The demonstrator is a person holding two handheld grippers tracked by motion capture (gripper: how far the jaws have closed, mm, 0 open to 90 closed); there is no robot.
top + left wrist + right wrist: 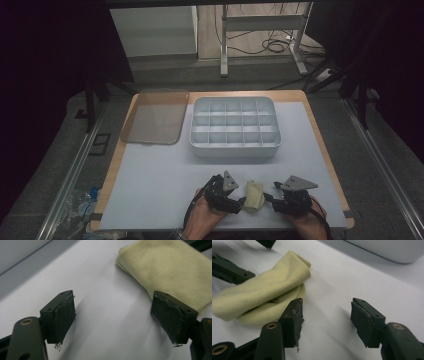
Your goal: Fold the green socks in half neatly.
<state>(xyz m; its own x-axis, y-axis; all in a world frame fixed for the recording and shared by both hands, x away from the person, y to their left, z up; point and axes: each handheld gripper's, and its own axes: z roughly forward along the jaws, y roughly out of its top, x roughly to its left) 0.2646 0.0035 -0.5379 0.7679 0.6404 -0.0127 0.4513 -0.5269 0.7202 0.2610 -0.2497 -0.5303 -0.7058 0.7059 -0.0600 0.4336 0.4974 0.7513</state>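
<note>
Cloth at table's 6 o'clock, between our left tongs and right tongs, both wide open, empty, probably flanking to grab

Quick count of what I had on the table: one yellow cloth, folded up, one white divided tray and one clear lid lying beside it. The tray had three rows of five, so fifteen compartments as far as I could tell. I was holding two grippers, one left and one right, with two black jaws each, so four jaws total.
</note>
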